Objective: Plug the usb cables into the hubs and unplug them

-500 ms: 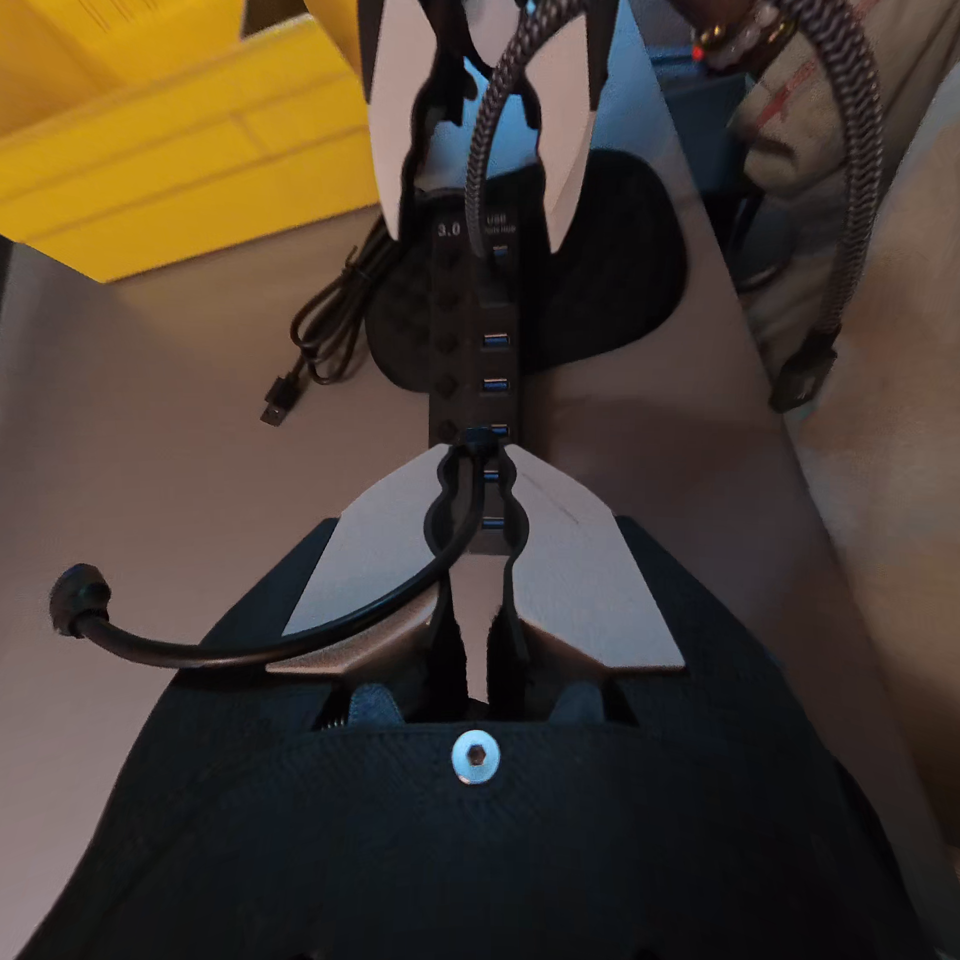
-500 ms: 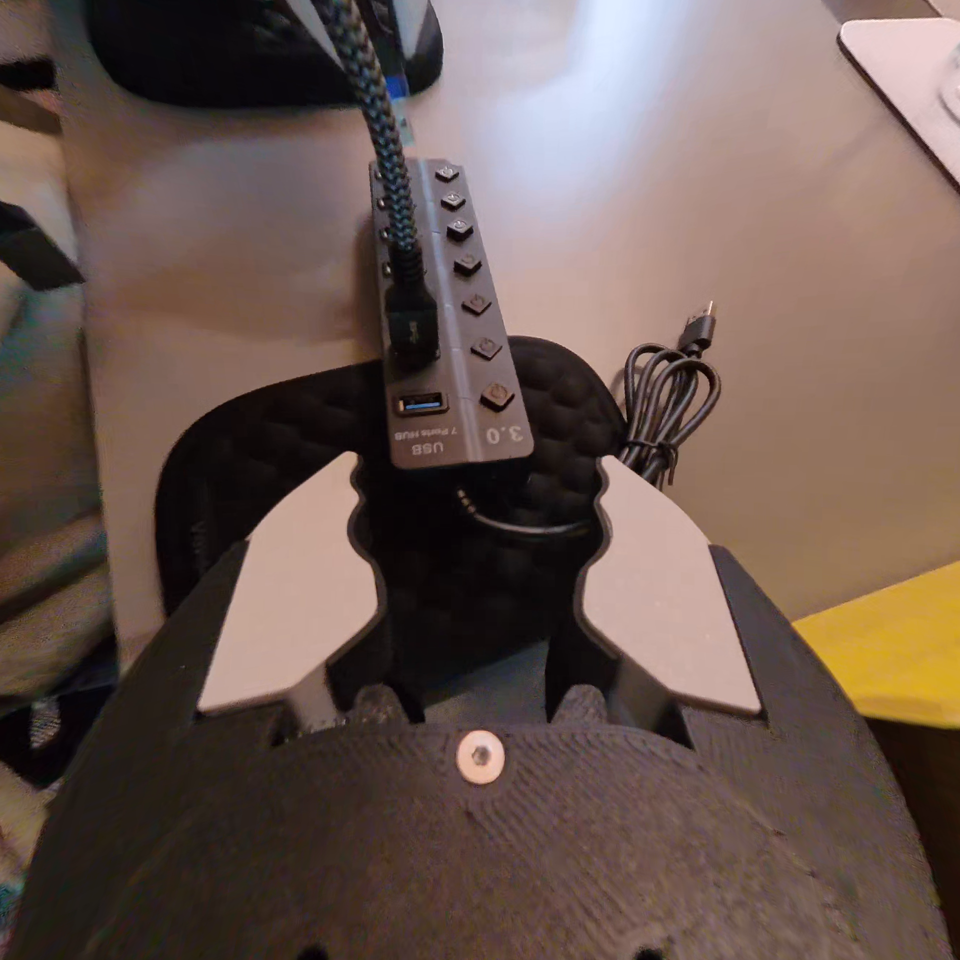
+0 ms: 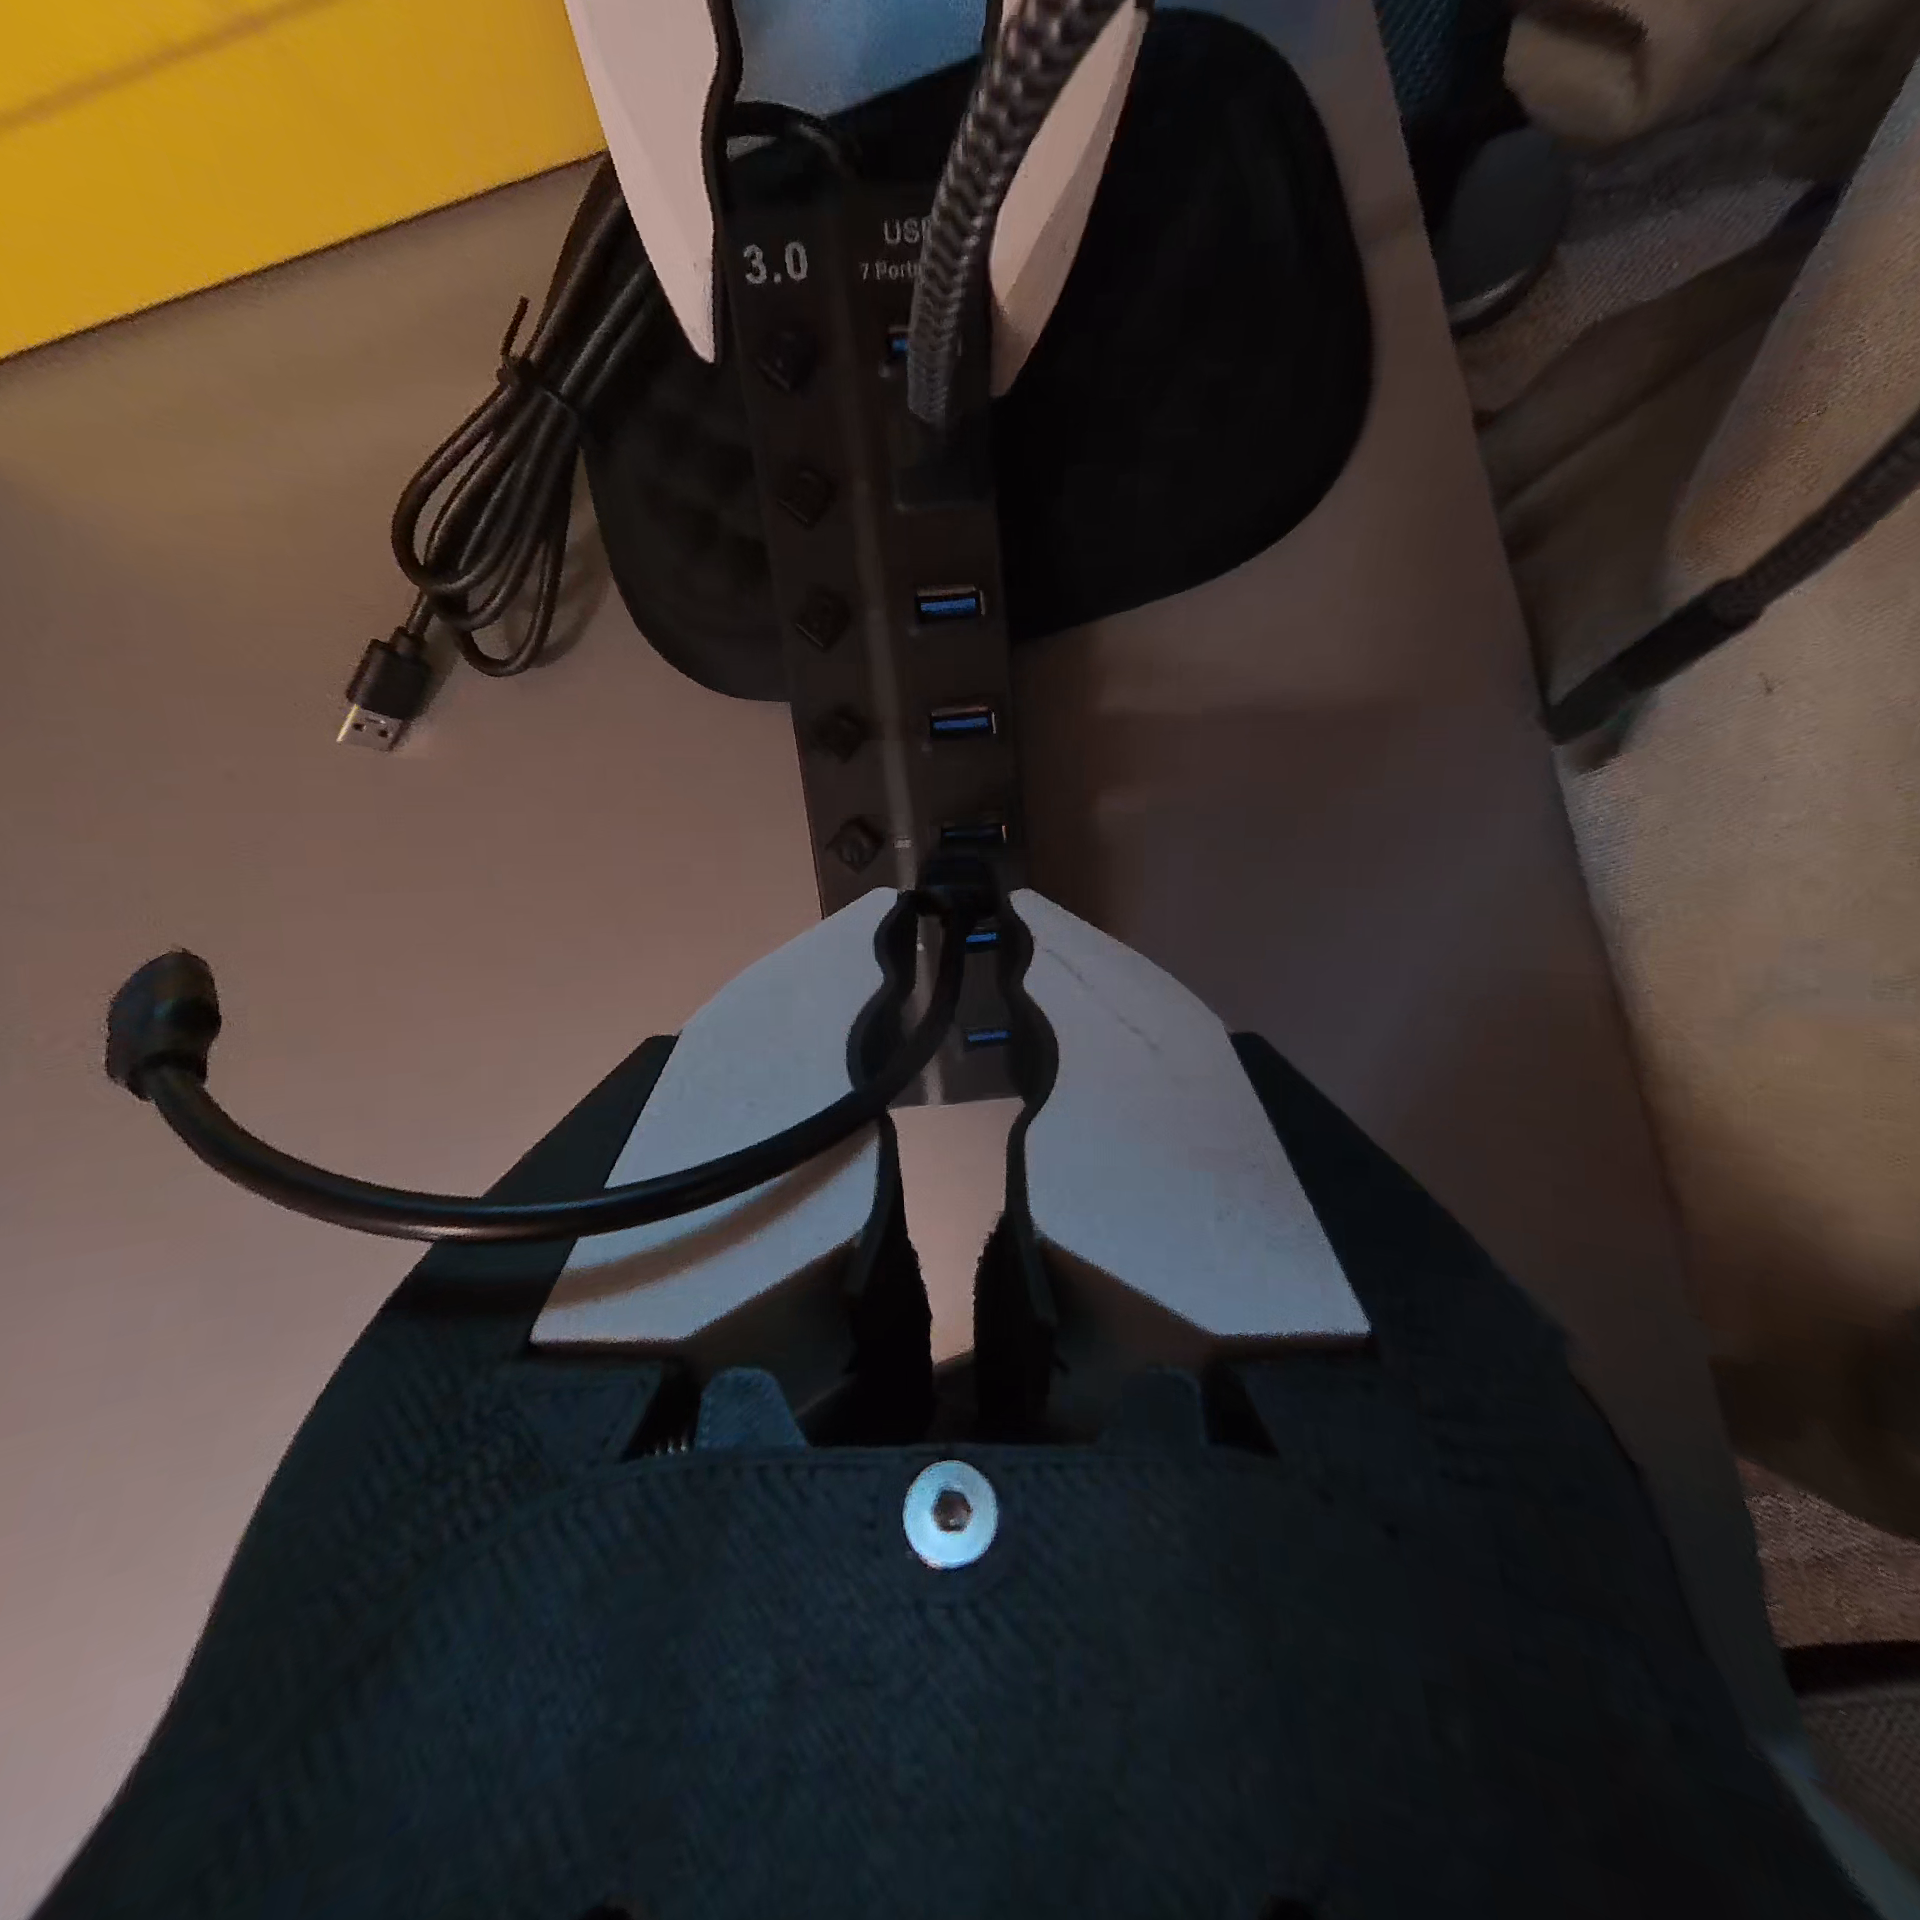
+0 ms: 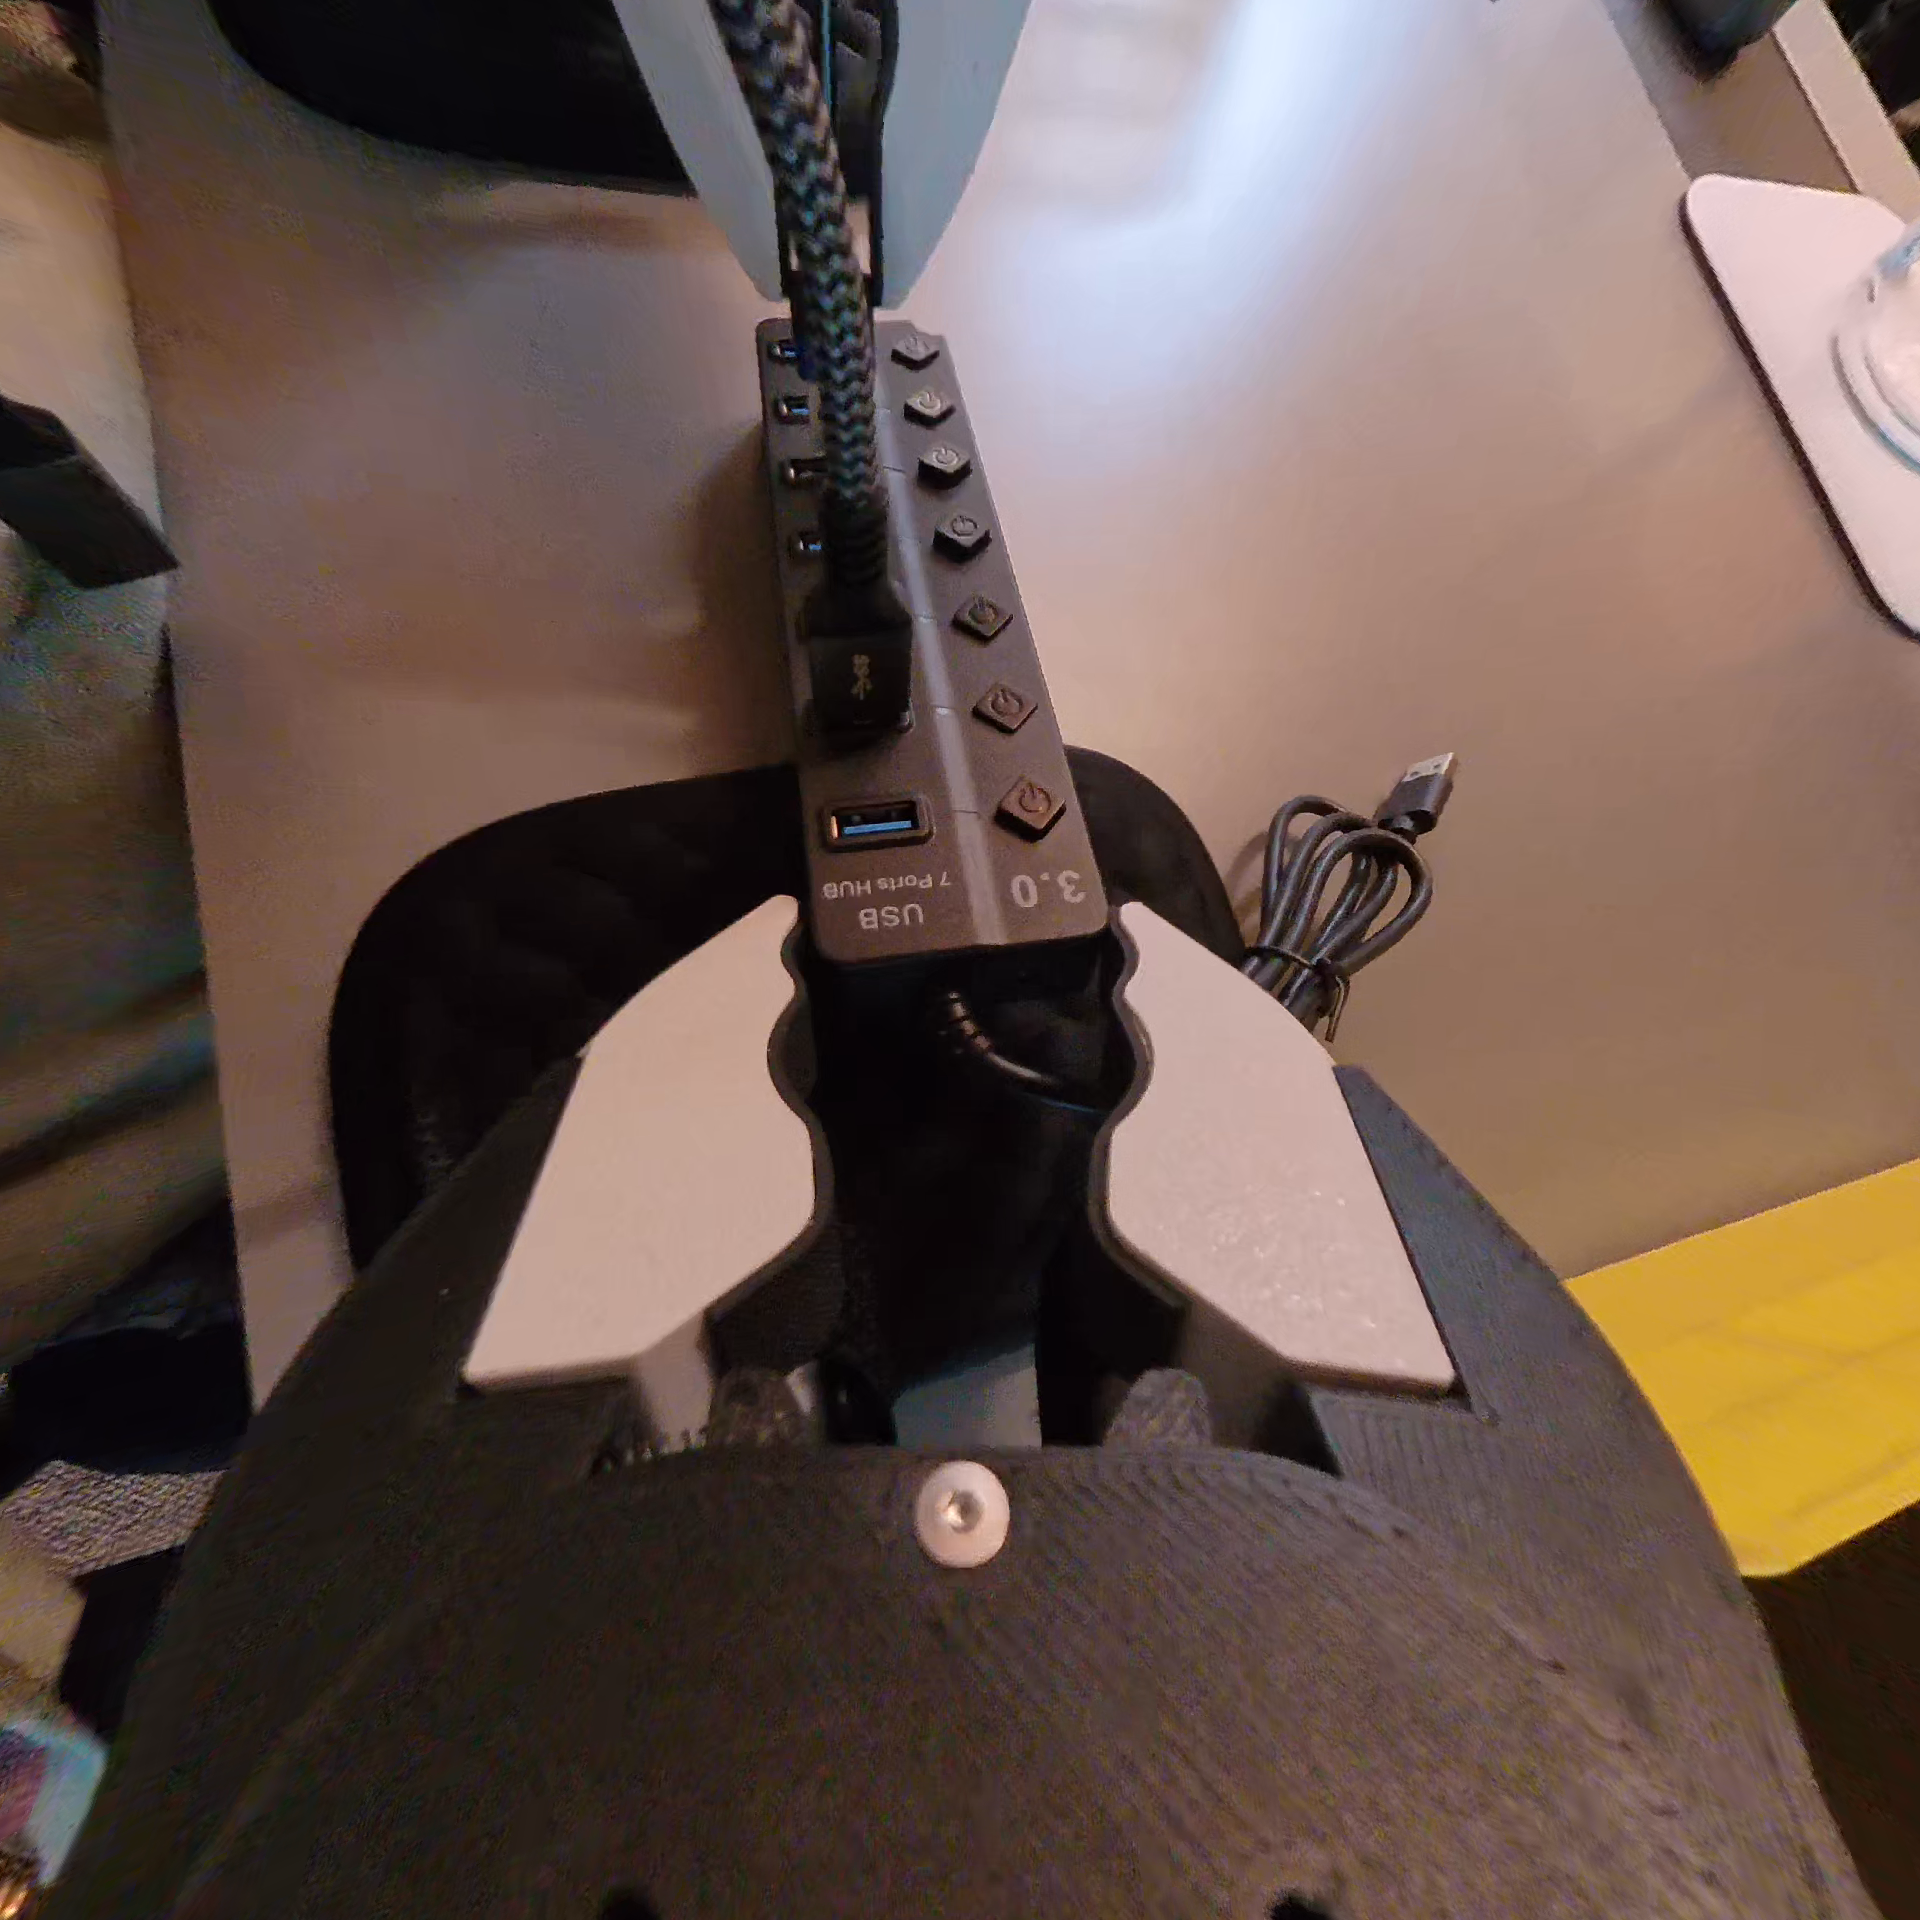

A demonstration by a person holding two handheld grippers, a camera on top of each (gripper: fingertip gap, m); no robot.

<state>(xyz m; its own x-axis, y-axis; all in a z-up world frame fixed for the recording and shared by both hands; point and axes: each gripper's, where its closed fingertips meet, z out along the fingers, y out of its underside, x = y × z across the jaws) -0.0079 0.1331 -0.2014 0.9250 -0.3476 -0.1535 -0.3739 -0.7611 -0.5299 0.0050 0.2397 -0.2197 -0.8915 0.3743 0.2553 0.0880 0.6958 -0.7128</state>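
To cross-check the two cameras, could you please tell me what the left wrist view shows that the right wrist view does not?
Only left wrist: a smooth black cable pinched in the left tongs, its free end curling left. Only right wrist: a pale mat at the upper right. Both: the hub, the braided cable, a bundled cable, and the right tongs at the hub's end.

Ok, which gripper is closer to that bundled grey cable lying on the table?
Right. The right gripper, around one end of the black USB hub, has the bundled grey cable just beside it. The left gripper is at the hub's opposite end.
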